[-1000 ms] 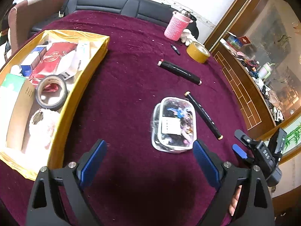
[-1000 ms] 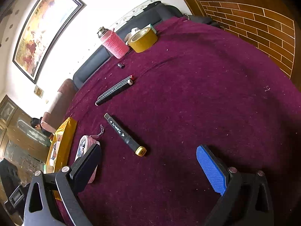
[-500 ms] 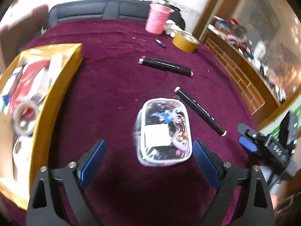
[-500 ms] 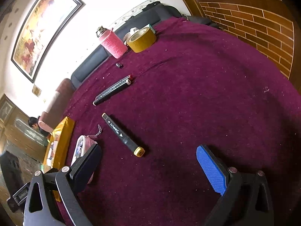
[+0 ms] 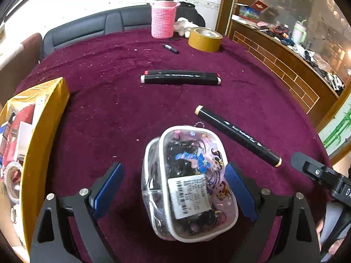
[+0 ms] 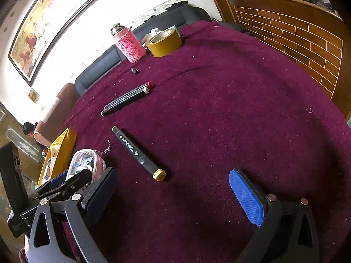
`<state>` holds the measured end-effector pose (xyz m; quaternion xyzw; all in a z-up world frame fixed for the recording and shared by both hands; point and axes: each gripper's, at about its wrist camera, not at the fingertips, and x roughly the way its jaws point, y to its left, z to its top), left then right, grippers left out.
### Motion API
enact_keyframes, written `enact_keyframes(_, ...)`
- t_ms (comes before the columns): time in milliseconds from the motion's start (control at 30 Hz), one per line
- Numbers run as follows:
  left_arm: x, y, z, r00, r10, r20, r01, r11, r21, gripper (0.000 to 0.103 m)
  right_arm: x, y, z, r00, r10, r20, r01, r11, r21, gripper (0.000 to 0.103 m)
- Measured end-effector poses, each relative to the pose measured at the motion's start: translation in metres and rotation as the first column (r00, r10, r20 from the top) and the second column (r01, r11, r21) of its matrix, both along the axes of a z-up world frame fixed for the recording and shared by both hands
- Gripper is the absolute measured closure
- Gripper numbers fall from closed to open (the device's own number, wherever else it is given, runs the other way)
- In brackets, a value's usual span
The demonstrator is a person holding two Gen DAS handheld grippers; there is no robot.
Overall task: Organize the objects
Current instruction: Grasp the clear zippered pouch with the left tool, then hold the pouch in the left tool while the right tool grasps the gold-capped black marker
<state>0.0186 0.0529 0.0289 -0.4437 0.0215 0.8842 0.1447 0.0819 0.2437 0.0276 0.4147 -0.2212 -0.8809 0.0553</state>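
A clear zip pouch (image 5: 188, 184) with cartoon prints and a white barcode label lies on the maroon tablecloth (image 5: 109, 100). My left gripper (image 5: 173, 192) is open, its blue pads on either side of the pouch; the right pad (image 5: 238, 191) is close against it. The pouch also shows in the right wrist view (image 6: 86, 164). A black marker (image 5: 238, 135) lies just right of the pouch. Two black markers (image 5: 181, 77) lie side by side further back. My right gripper (image 6: 173, 195) is open and empty above bare cloth, near a marker (image 6: 138, 153).
A gold box (image 5: 41, 144) with tape, cartons and packets stands at the left. A pink knitted bottle (image 5: 163, 19), a yellow tape roll (image 5: 205, 39) and a small black pen (image 5: 171, 48) sit at the back. A wooden cabinet (image 5: 285, 59) runs along the right.
My left gripper has moved forward and lower, so the pouch now sits between its pads. The right gripper has barely shifted.
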Motion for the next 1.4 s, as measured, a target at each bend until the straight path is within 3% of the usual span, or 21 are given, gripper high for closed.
enact_keyframes(67, 0.001, 0.007, -0.002, 1.000, -0.022, 0.000, 0.022, 1.000, -0.002, 0.013, -0.001, -0.001, 0.000, 1.000, 0.000, 0.002, 0.000, 1.000, 0.009, 0.000)
enact_keyframes(133, 0.004, 0.015, -0.002, 0.998, -0.064, -0.009, 0.064, 0.998, 0.010, 0.037, -0.001, -0.003, 0.000, 1.000, 0.000, 0.004, 0.000, 1.000, 0.020, 0.000)
enact_keyframes(167, 0.005, 0.018, -0.002, 0.996, -0.092, -0.008, 0.092, 0.995, 0.031, 0.059, -0.001, -0.003, 0.000, 1.000, 0.000, 0.005, 0.000, 1.000, 0.027, 0.000)
enact_keyframes(200, 0.007, 0.020, -0.001, 0.994, -0.109, -0.002, 0.109, 0.993, 0.049, 0.074, -0.001, -0.004, 0.000, 1.000, 0.000, 0.007, 0.000, 0.999, 0.034, 0.000)
enact_keyframes(233, 0.008, 0.021, 0.000, 0.995, -0.103, -0.006, 0.104, 0.994, 0.043, 0.075, -0.002, -0.005, 0.000, 1.000, 0.000, 0.008, 0.000, 0.999, 0.039, 0.000)
enact_keyframes(533, 0.030, -0.022, 0.028, 0.998, -0.055, -0.039, 0.060, 0.984, 0.169, 0.076, -0.005, -0.013, 0.000, 0.999, 0.010, 0.035, -0.014, 0.994, 0.106, 0.000)
enact_keyframes(667, 0.054, -0.046, 0.042, 0.996, -0.049, -0.075, 0.062, 0.981, 0.182, 0.076, -0.003, -0.030, 0.016, 0.996, 0.085, 0.039, -0.091, 0.980, 0.178, 0.000)
enact_keyframes(800, 0.067, -0.072, 0.042, 0.997, -0.017, -0.077, 0.032, 0.981, 0.194, 0.076, 0.006, -0.044, 0.080, 0.986, 0.123, -0.115, -0.093, 0.966, 0.240, 0.000)
enact_keyframes(867, 0.072, -0.084, 0.042, 0.997, -0.003, -0.074, 0.018, 0.979, 0.202, 0.076, 0.007, -0.055, 0.109, 0.963, 0.170, -0.208, -0.111, 0.956, 0.271, 0.000)
enact_keyframes(900, 0.076, -0.091, 0.042, 0.997, 0.009, -0.077, 0.007, 0.979, 0.202, 0.076, 0.000, -0.061, 0.115, 0.954, 0.212, -0.212, -0.149, 0.949, 0.276, 0.000)
enact_keyframes(1033, 0.087, -0.109, 0.044, 0.994, 0.034, -0.101, -0.014, 0.982, 0.190, 0.076, -0.052, -0.080, 0.081, 0.961, 0.275, 0.022, -0.266, 0.903, 0.337, 0.003)
enact_keyframes(1100, 0.093, -0.118, 0.045, 0.993, 0.037, -0.108, -0.016, 0.982, 0.190, 0.075, -0.066, -0.083, 0.063, 0.956, 0.285, 0.070, -0.292, 0.899, 0.326, 0.012)
enact_keyframes(1333, 0.099, -0.138, 0.042, 0.994, 0.047, -0.103, -0.025, 0.978, 0.205, 0.075, -0.095, -0.098, 0.014, 0.929, 0.330, 0.168, -0.369, 0.867, 0.336, 0.018)
enact_keyframes(1367, 0.099, -0.139, 0.042, 0.994, 0.047, -0.102, -0.025, 0.978, 0.205, 0.075, -0.097, -0.101, 0.010, 0.927, 0.332, 0.177, -0.374, 0.860, 0.347, 0.022)
enact_keyframes(1400, 0.098, -0.140, 0.041, 0.994, 0.049, -0.101, -0.028, 0.979, 0.204, 0.075, -0.098, -0.103, 0.007, 0.925, 0.330, 0.185, -0.377, 0.854, 0.358, 0.033)
